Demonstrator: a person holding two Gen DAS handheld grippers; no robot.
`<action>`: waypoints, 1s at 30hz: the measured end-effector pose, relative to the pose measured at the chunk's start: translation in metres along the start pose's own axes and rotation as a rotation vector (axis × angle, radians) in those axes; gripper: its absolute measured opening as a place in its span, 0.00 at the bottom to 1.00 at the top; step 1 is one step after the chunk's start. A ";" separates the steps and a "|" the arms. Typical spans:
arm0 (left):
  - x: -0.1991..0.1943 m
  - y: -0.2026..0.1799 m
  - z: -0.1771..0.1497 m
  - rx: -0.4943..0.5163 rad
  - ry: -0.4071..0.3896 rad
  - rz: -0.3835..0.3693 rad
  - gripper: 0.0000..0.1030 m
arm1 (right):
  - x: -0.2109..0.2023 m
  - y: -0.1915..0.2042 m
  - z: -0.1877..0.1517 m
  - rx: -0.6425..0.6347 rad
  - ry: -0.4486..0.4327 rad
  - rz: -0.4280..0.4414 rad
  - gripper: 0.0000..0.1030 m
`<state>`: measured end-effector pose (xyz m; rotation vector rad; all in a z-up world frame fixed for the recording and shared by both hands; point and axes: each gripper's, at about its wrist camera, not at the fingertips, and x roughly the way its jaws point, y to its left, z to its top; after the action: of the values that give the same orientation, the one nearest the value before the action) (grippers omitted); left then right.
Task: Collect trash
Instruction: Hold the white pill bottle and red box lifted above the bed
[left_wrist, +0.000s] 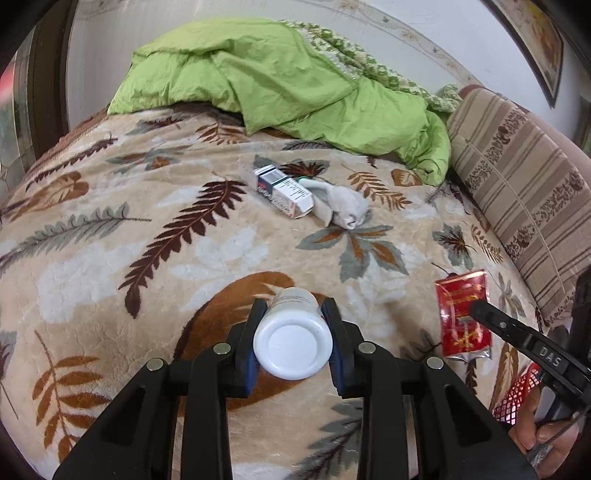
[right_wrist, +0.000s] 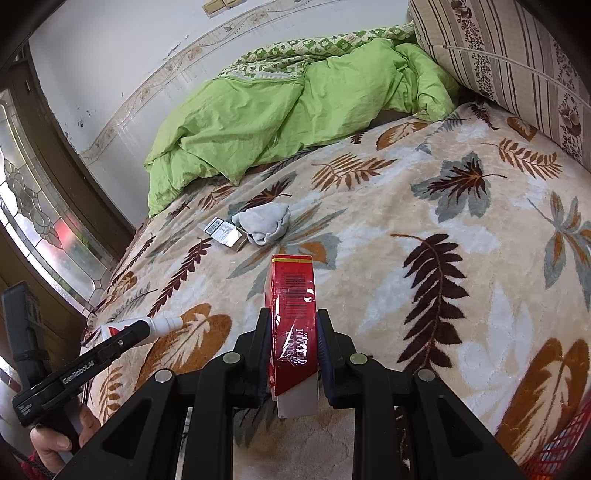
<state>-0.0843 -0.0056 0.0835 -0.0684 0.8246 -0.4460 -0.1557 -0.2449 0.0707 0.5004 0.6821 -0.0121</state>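
My left gripper (left_wrist: 293, 307) is shut on a white plastic bottle (left_wrist: 293, 343), whose round base faces the camera over the leaf-patterned blanket (left_wrist: 184, 258). In the right wrist view the same bottle (right_wrist: 164, 325) pokes out of the left gripper (right_wrist: 138, 331) at the lower left. My right gripper (right_wrist: 293, 315) is shut on a red packet (right_wrist: 293, 288) wrapped in clear film. That red packet (left_wrist: 461, 314) and a right gripper finger (left_wrist: 484, 310) also show at the right of the left wrist view. Farther up the bed lie a small printed carton (left_wrist: 284, 192) and a crumpled grey cloth (left_wrist: 343, 206), touching each other.
A green duvet (left_wrist: 277, 81) is heaped at the far side of the bed. A striped pillow (left_wrist: 517, 177) lines the right side. A red mesh basket (right_wrist: 561, 450) sits at the near right corner. A glazed window (right_wrist: 33, 206) stands past the bed's left edge.
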 end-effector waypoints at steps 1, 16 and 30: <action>-0.003 -0.005 -0.001 0.015 -0.009 0.009 0.28 | -0.001 0.001 0.000 -0.004 -0.002 0.000 0.23; -0.039 -0.062 -0.027 0.181 -0.074 0.133 0.28 | -0.019 0.012 -0.019 -0.060 0.008 0.041 0.23; -0.049 -0.073 -0.030 0.224 -0.114 0.192 0.28 | -0.024 0.006 -0.021 -0.038 0.011 0.033 0.23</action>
<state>-0.1614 -0.0481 0.1139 0.1903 0.6581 -0.3476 -0.1866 -0.2337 0.0741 0.4758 0.6832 0.0350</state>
